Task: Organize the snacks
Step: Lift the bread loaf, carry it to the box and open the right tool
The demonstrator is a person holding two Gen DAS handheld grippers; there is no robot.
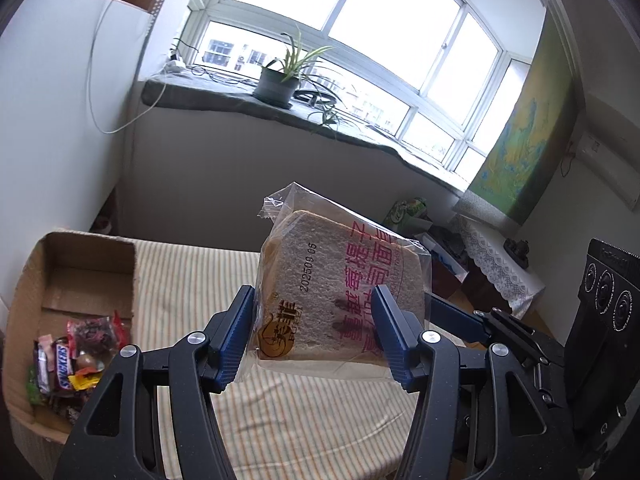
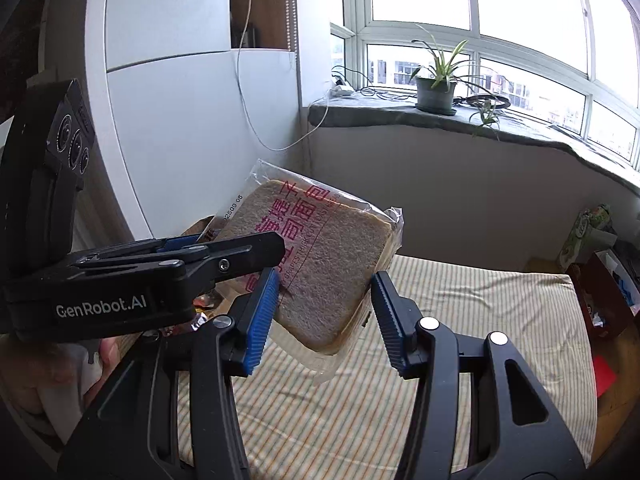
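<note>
**Bread pack aloft, snack box at left**

Sliced bread pack in clear wrapper, pink Chinese lettering, date stamp 202509 05, tilted, held up above striped cloth. Open cardboard box lying at left on same cloth, flap up, holding loose wrapped sweets: a Snickers bar, red and yellow wrappers, piled in near corner.

A bright room under a wide window

We see a large white-framed window pouring in flat daylight, and on its dark grey sill a potted plant with cables trailing beside it. Below us lies a striped bed cover. A white cupboard stands on the left, a map hangs on the right wall, and a lace-covered table sits beneath it.
</note>
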